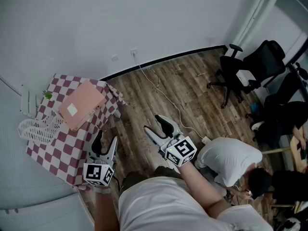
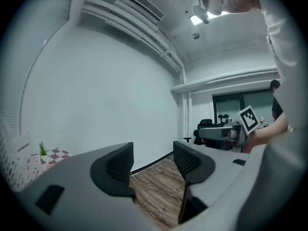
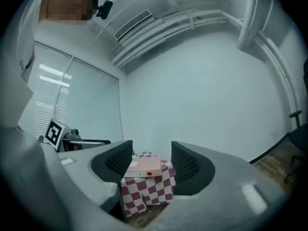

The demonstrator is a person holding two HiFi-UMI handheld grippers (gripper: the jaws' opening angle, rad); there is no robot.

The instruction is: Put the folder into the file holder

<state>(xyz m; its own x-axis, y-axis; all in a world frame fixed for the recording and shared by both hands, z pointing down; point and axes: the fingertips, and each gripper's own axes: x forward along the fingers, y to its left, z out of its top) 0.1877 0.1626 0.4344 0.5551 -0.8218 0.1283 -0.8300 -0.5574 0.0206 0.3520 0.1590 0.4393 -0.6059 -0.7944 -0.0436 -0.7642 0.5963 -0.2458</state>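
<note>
The left gripper [image 1: 106, 137] is released: in the left gripper view [image 2: 153, 160] its two black ribbed jaws stand apart with only the brown wood-plank floor [image 2: 159, 196] and a thin white cable [image 2: 156, 189] showing through the gap. The right gripper [image 1: 151, 122] is likewise unclenched, and in the right gripper view [image 3: 151, 160] its jaws are spread and hold nothing; what shows between them stands well beyond the jaws and touches neither. That is the flat pink cardboard folder [image 3: 142, 166], which lies on the small table draped in a red-and-white checkered cloth [image 3: 144, 191]. From the head view the folder [image 1: 82, 105] lies flat near the far side of the table [image 1: 62, 148], a white label on its cover, and the white wire-mesh file holder [image 1: 41, 126] sits just beside it at the table's left edge. The left gripper hovers over the table's near corner, while the right one hangs over the floor, well apart from the table. In the left gripper view the jaw body hides nearly all of the table, leaving a sliver of cloth [image 2: 57, 154] and a small green plant [image 2: 42, 148]. The file holder's shape is hard to make out against the pale wall.
</note>
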